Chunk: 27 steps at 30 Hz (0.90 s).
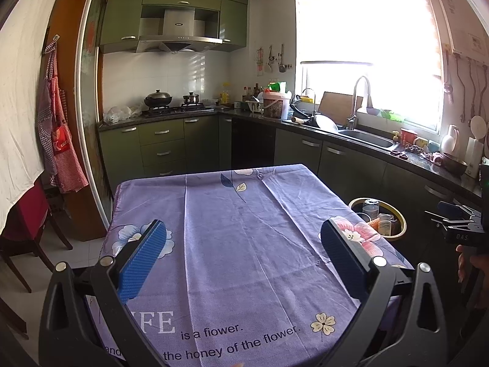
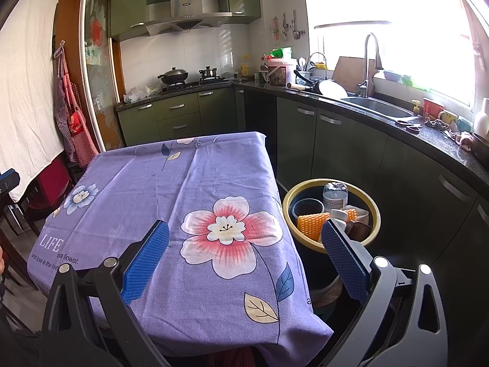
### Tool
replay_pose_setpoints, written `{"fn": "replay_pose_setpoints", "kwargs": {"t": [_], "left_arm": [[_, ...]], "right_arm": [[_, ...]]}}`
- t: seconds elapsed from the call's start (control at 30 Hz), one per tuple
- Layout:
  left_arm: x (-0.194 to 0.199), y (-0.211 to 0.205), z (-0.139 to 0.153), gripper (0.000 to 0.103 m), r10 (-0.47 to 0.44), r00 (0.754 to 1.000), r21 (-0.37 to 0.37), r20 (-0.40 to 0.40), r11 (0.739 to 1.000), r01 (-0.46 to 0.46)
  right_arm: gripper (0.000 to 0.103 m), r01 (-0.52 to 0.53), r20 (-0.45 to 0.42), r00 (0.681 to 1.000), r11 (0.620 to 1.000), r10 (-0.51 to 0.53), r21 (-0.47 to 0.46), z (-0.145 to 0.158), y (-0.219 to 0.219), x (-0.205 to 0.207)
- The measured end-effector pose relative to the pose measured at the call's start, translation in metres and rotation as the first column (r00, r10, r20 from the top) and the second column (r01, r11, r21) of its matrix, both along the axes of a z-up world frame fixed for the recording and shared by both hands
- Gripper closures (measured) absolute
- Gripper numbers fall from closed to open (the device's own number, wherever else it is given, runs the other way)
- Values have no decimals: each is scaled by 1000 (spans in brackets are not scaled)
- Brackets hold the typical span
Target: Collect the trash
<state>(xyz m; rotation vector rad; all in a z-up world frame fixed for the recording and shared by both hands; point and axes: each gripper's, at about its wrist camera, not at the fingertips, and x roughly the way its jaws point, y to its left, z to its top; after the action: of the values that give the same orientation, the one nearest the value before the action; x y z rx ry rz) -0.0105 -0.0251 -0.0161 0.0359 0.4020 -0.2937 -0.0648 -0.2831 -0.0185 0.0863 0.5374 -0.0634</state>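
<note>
Kitchen, green cabinets; table under a purple floral cloth. Trash bin: dark body, yellow rim, standing on the floor just beside the table's right edge. Right wrist view shows its contents: clear plastic bottle, round container, orange honeycomb-textured piece. Left wrist view shows only part of the bin, past the table's right edge. Left gripper and right gripper: jaws wide apart, holding nothing.

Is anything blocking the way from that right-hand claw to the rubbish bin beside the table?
Nothing visible does. The right gripper is open and empty; the bin stands open-topped off the table's right edge, already holding trash.
</note>
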Motion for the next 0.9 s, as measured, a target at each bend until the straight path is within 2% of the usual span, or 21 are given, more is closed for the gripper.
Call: {"fn": "replay_pose_setpoints", "kwargs": {"t": [0.9], "left_arm": [[4,0,-4,7,-14,1000,7,-13,1000,14]], "right_arm": [[5,-3,-7,1000,1000,3,-2,-4,2,1]]}}
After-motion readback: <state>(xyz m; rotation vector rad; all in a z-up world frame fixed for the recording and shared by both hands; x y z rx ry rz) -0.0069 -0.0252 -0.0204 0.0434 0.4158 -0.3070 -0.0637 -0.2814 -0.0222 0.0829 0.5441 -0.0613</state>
